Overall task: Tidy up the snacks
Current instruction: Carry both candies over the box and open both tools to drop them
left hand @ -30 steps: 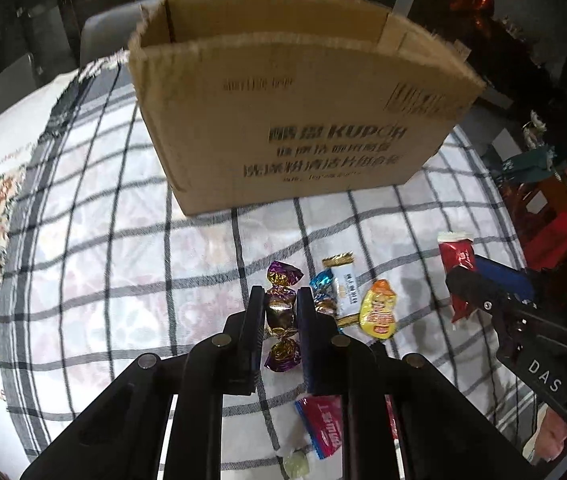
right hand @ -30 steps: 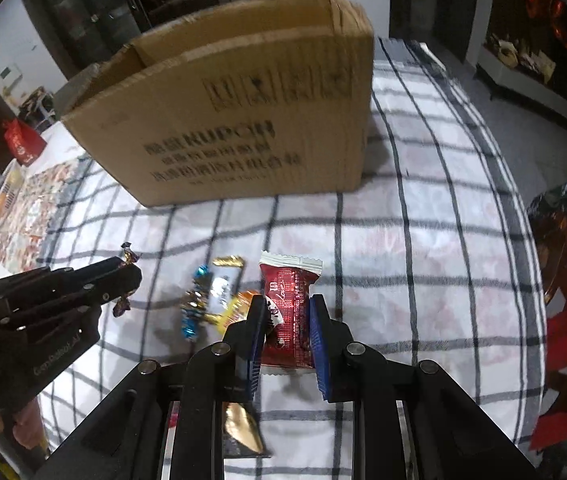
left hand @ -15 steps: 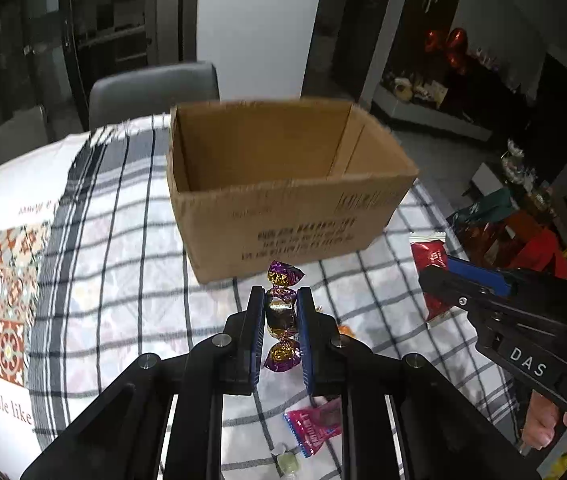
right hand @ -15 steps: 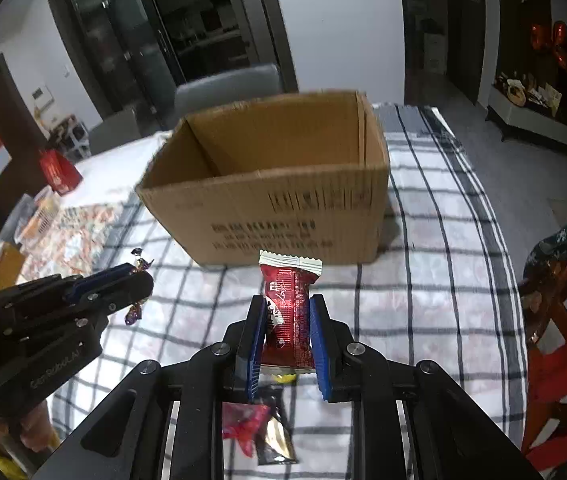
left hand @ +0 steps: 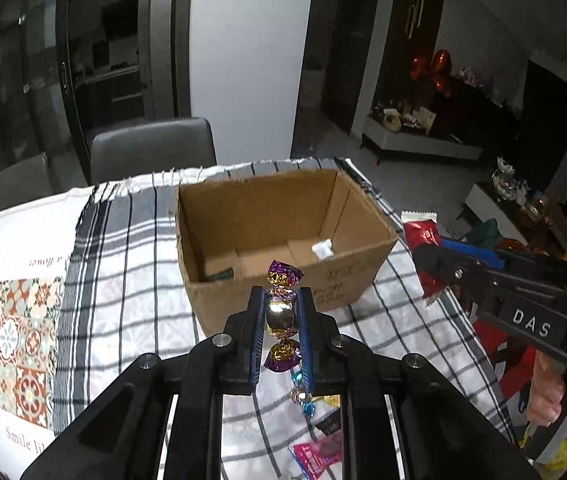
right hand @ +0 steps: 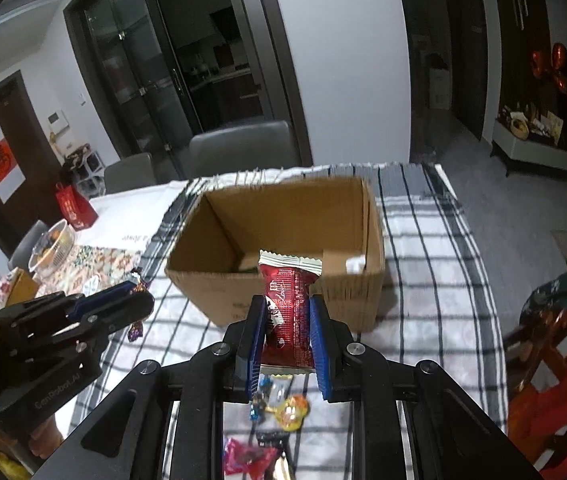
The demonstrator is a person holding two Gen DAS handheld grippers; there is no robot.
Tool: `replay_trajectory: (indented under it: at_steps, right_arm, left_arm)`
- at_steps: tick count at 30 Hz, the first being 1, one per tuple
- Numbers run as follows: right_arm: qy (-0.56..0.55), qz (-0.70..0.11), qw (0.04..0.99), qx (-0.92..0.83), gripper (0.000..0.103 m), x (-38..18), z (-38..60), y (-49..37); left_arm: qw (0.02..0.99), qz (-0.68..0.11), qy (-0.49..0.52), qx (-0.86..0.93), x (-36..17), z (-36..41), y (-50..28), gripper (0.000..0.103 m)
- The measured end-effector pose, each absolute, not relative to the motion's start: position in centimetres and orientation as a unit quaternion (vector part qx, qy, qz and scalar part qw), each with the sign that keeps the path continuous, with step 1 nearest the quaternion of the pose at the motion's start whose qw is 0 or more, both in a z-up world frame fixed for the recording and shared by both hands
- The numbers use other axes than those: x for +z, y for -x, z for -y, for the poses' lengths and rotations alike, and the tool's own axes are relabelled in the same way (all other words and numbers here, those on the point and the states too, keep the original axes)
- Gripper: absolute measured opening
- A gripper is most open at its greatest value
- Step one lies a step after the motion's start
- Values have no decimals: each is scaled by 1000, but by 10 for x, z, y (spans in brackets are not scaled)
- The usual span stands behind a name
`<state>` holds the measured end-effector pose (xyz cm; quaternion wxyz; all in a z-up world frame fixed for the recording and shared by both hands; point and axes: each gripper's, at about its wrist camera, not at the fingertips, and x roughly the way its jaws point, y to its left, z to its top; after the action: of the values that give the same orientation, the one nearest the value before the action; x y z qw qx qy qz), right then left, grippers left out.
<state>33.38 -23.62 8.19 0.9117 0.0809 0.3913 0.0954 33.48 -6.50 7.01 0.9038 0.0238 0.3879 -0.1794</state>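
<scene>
An open cardboard box point(left hand: 283, 240) stands on the checked tablecloth; it also shows in the right wrist view point(right hand: 283, 248). My left gripper point(left hand: 281, 308) is shut on a purple-and-gold wrapped candy point(left hand: 281, 316), held in the air in front of the box's near wall. My right gripper point(right hand: 286, 320) is shut on a red snack packet point(right hand: 288, 308), also raised before the box. The right gripper and packet point(left hand: 421, 240) appear to the box's right in the left wrist view. A small white packet point(left hand: 322, 249) and something dark green point(left hand: 215, 276) lie inside the box.
Loose snacks lie on the cloth below the grippers: a blue candy point(left hand: 303, 396), a pink packet point(left hand: 317, 452), an orange-yellow candy point(right hand: 291, 412). Grey chairs point(left hand: 151, 152) stand behind the table. A red bag point(right hand: 75, 208) and a bowl point(right hand: 49, 248) sit at the far left.
Both grippers have risen from the tablecloth with their snacks, and the box's inside has come into view. The other snacks stayed on the cloth.
</scene>
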Motion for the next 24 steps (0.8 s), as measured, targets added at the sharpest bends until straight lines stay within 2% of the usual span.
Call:
replay_trajectory:
  at_steps: [9, 21, 22, 24]
  right_arm:
    - [-75, -375, 918, 106, 23, 87, 236, -364]
    - [-71, -373, 919, 109, 23, 76, 234, -403]
    - [-72, -372, 919, 109, 23, 75, 234, -405]
    - [-73, -367, 921, 104, 30, 72, 235, -409]
  left_arm:
    - [912, -375, -27, -166, 82, 64, -369, 17]
    - [915, -365, -24, -171, 70, 71, -413, 17]
    - [917, -361, -27, -169, 70, 72, -415, 18]
    - [921, -357, -30, -155, 70, 74, -419, 30]
